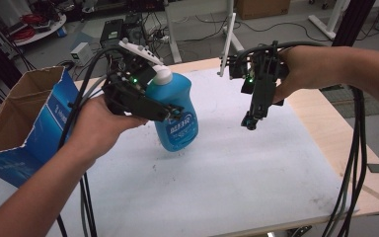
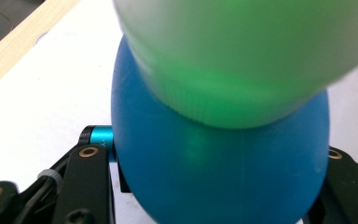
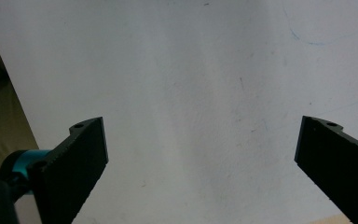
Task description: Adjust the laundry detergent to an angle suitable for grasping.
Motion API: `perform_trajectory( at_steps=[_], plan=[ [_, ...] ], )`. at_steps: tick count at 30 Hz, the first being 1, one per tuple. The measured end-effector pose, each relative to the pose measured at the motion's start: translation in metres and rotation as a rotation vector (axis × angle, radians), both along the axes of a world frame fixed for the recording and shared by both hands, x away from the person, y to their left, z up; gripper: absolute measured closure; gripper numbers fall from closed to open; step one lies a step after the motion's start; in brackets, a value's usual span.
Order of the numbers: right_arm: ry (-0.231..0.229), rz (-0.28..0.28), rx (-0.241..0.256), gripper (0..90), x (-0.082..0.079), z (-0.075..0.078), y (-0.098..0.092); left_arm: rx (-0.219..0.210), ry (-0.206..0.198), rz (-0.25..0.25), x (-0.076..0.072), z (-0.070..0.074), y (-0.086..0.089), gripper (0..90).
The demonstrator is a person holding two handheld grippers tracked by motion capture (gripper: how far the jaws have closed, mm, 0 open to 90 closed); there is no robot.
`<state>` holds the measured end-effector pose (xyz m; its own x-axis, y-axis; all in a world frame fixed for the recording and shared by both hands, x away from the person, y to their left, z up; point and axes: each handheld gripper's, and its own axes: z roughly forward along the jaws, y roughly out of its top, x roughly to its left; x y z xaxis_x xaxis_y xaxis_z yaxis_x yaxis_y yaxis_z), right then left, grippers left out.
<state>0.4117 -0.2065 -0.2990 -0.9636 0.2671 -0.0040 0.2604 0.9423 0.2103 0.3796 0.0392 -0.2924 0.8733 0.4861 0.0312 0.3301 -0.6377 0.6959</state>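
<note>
On the white-topped wooden counter (image 1: pixel 217 168), the open blue-and-brown cardboard box (image 1: pixel 27 123) sits at my far left. Just right of it my left gripper (image 1: pixel 170 111) has its jaws on either side of the blue plastic bottle with a white cap (image 1: pixel 175 113) — tilted, near the counter's middle. My right gripper (image 1: pixel 250 121) hangs to the bottle's right, well apart, above bare counter.

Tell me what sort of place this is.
Probably a lab or workshop, not a home. Cables trail over the bare floor behind the table, an electronics box sits there, and each hand holds a wired gripper; the left gripper clamps a blue bottle.
</note>
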Motion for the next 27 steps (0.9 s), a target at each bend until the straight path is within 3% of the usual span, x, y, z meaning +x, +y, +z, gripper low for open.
perform_trajectory(
  at_steps=[3,9,13,27],
  plan=[
    [-0.002,0.002,-0.003,1.6,0.0,0.001,0.0,-0.003,0.005,-0.017,0.001,0.003,0.004,43.8],
    [-0.002,0.003,-0.003,1.6,-0.001,0.001,0.001,-0.019,0.001,-0.137,0.006,0.011,0.017,43.9],
    [-0.002,0.002,-0.003,1.6,-0.001,0.002,0.001,-0.025,0.004,-0.158,0.006,0.012,0.019,43.8],
    [-0.002,-0.008,-0.007,1.6,-0.002,0.003,0.003,0.013,0.01,-0.366,0.017,0.02,0.022,44.0]
  ],
)
